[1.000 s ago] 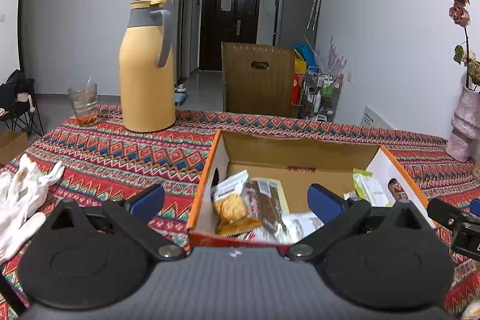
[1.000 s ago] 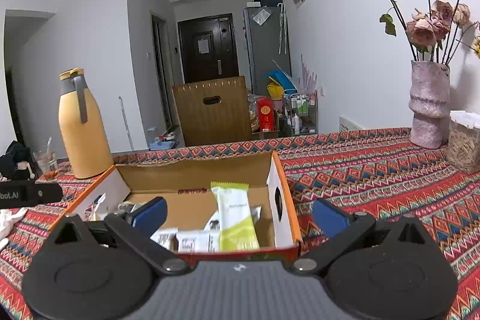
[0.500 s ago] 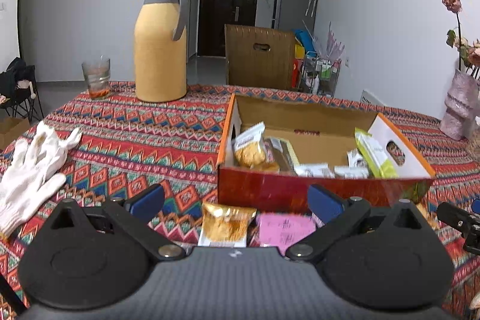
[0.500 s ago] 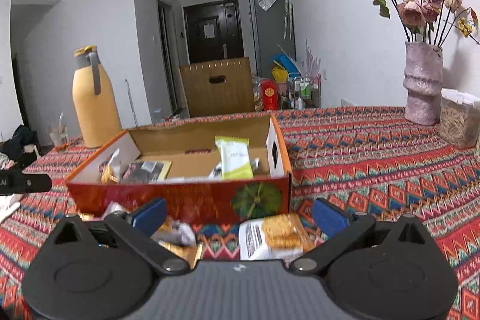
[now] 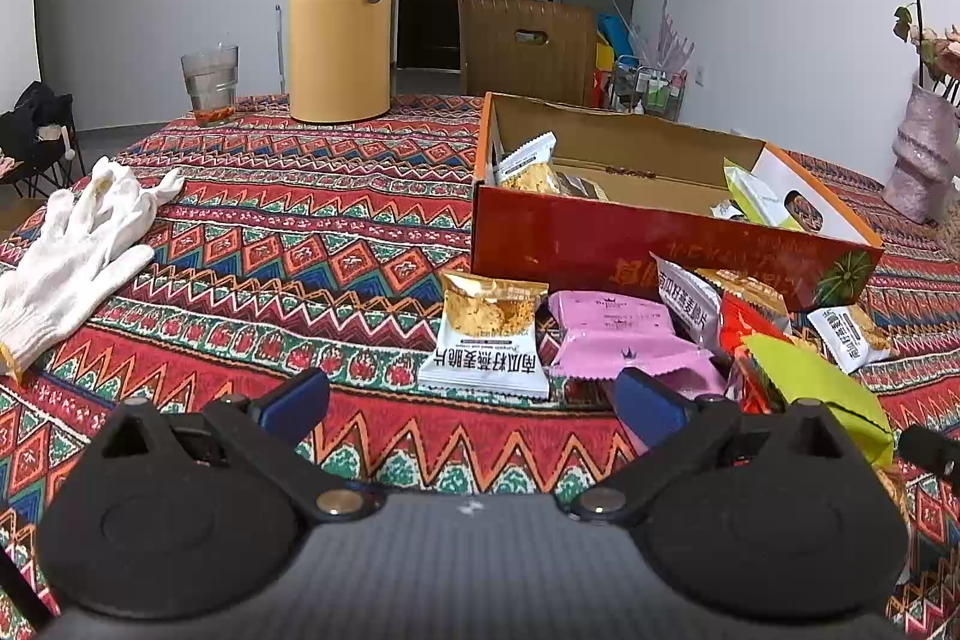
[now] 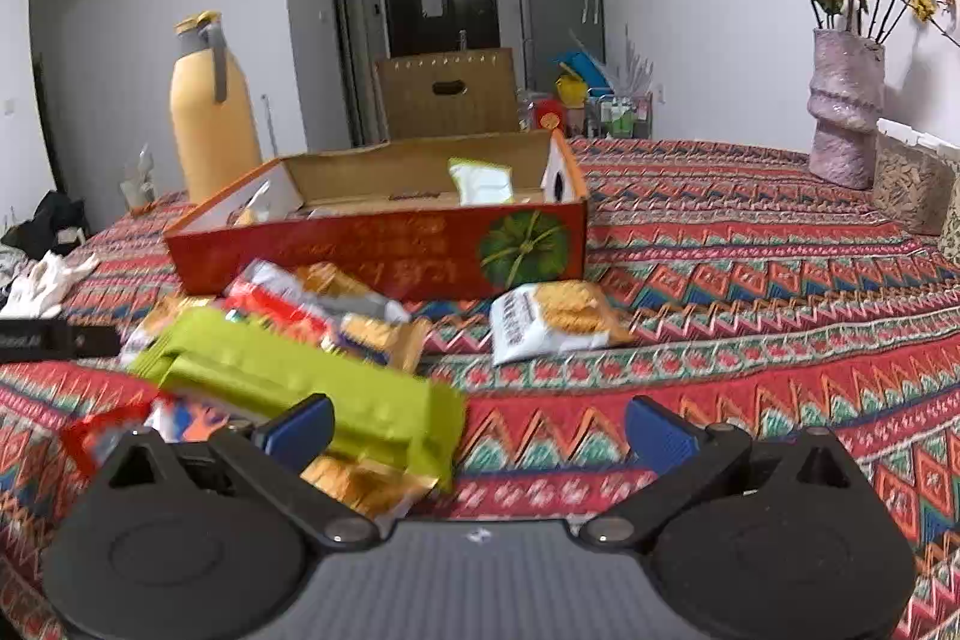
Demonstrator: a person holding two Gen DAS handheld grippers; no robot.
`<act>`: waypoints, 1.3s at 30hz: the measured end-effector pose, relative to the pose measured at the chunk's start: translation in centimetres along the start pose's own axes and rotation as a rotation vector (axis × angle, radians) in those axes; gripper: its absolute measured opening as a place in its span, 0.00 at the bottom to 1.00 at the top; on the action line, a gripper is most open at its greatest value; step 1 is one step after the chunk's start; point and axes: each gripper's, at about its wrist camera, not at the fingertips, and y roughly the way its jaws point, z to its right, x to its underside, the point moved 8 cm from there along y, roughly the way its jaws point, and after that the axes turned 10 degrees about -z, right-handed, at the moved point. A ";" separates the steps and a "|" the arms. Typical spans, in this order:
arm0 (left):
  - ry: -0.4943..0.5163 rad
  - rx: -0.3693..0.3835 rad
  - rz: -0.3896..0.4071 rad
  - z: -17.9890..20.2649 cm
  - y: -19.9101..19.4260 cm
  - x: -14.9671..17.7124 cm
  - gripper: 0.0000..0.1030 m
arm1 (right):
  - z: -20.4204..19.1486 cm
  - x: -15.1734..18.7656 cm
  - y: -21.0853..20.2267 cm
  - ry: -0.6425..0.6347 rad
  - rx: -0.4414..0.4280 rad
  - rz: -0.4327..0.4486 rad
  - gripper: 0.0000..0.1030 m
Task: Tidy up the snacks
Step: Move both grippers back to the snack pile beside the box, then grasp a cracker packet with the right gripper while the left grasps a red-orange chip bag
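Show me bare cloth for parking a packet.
Free: the cloth between the white glove and box; also right of the biscuit packet, toward the vase. Crowded: the snack pile before the box.

Left gripper (image 5: 471, 403) gapes empty before cracker packet (image 5: 487, 340) beside pink packet (image 5: 618, 340).

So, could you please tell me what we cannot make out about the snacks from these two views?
- Box contents: left view, front wall hides most packets.
- Packets under the green packet: right view, mostly covered and blurred.
- Pink packet: left view, near end behind the left gripper; print too small.
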 end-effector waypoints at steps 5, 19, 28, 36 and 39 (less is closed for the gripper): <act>-0.005 0.007 0.002 0.0 -0.3 0.2 1.00 | -1.9 1.1 0.4 -0.027 -0.014 -0.043 0.99; -0.018 0.021 0.003 -0.3 -1.5 1.1 1.00 | -3.4 3.1 0.5 -0.063 -0.010 -0.103 0.38; 0.057 0.078 0.040 3.1 -3.7 1.2 1.00 | -0.7 2.5 -2.1 0.002 0.012 -0.010 0.38; 0.192 0.111 0.013 8.6 -3.5 2.5 1.00 | 2.4 2.7 -3.5 0.068 0.013 0.043 0.38; 0.239 0.105 -0.009 10.6 -2.7 3.2 1.00 | 3.5 2.9 -3.6 0.092 0.008 0.053 0.38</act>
